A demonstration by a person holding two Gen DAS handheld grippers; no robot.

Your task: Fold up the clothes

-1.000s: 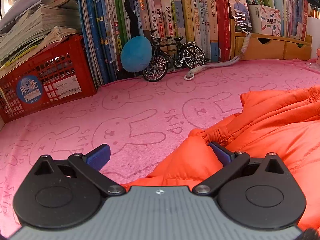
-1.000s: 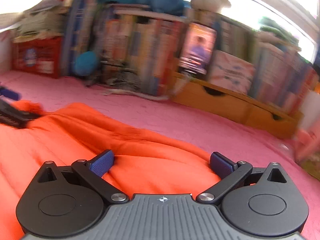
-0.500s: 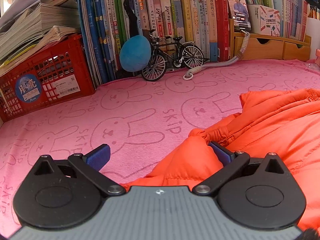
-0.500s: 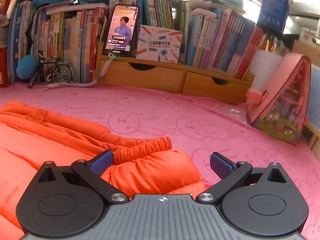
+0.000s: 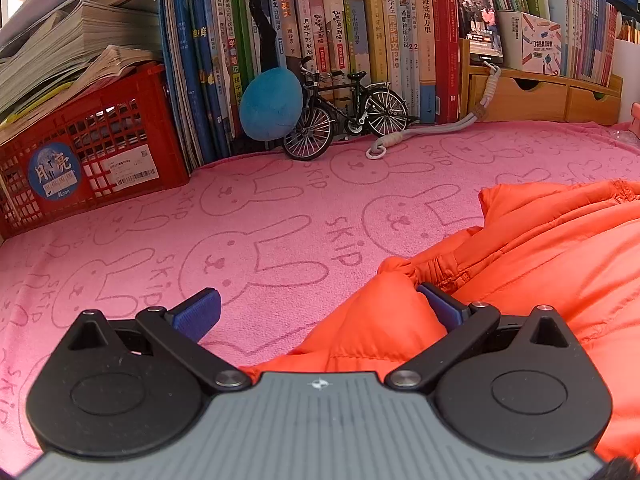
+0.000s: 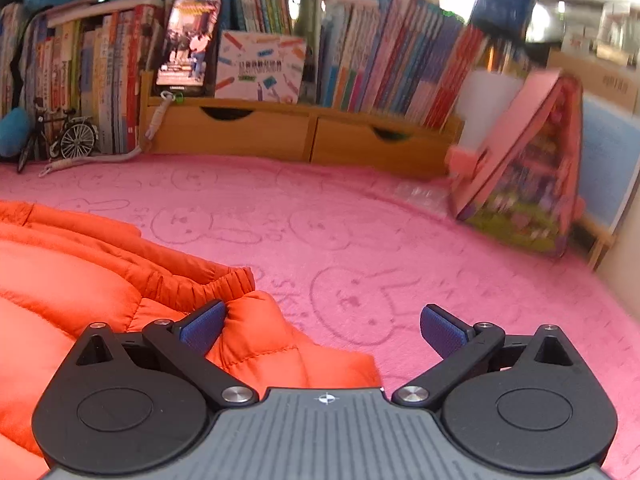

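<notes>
An orange puffer jacket (image 5: 560,264) lies on the pink rabbit-print cloth (image 5: 260,232), filling the right of the left wrist view and the left of the right wrist view. My left gripper (image 5: 320,308) stands open; the puffy end of a sleeve (image 5: 380,316) sits between its blue pads, against the right one. My right gripper (image 6: 324,326) is open too, with the other sleeve end (image 6: 256,320) and its ribbed cuff (image 6: 236,280) lying by the left pad. Neither gripper clamps the fabric.
A row of books (image 5: 360,32) lines the back. A red crate (image 5: 88,152) of papers stands back left, a model bicycle (image 5: 344,116) and blue plush ball (image 5: 270,104) beside it. Wooden drawers (image 6: 304,136), a phone (image 6: 188,44) and a pink book-like box (image 6: 520,168) stand right.
The right gripper has swung from over the jacket's middle to its right sleeve end, and now sits lower and closer to it. The left gripper has barely moved.
</notes>
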